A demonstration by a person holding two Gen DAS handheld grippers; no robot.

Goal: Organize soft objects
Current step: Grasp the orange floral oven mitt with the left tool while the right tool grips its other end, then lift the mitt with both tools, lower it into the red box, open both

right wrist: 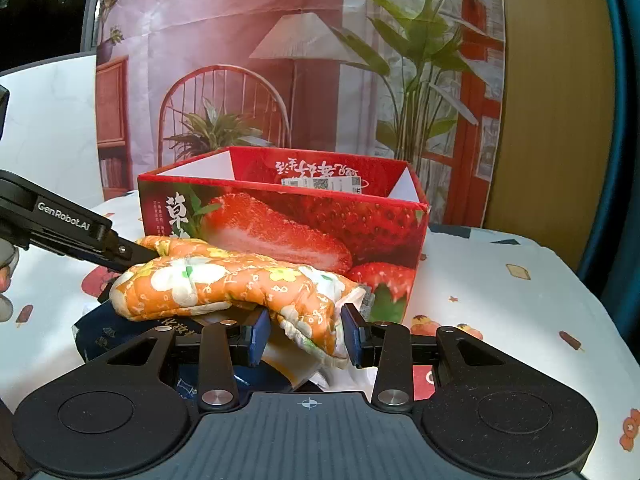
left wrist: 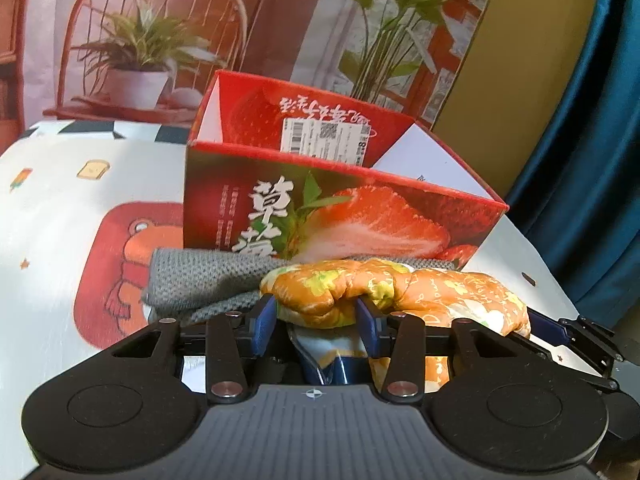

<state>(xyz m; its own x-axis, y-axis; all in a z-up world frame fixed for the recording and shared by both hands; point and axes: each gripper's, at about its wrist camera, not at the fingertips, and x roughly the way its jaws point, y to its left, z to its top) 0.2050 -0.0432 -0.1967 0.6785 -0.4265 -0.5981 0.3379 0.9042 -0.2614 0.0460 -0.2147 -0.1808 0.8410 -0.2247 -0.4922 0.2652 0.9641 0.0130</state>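
Oven mitt (right wrist: 224, 284), orange with a floral print, is shown lying just in front of the strawberry box (right wrist: 304, 224), touching or nearly touching its near wall, and held at both ends. Between the blue pads of the right gripper (right wrist: 305, 336) the cuff end of the mitt is clenched; between the pads of the left gripper (left wrist: 316, 314) the opposite, bunched end is pinched, as seen in the left wrist view. In the right wrist view the left gripper is seen reaching in from the left of the box, its tips hidden behind the mitt.

The long axis of the mitt is laid roughly parallel to the front wall of the box, spanning from one claw to the other, so that neither hand is judged nearer. Beyond the mitt, against the foot of the box, a grey knitted cloth (left wrist: 200, 284) is seen; beneath the mitt, dark blue items are partly visible but cannot be identified.

The box is open at the top and stands behind and above the mitt; the coming move is judged to call for a lift over the near wall.
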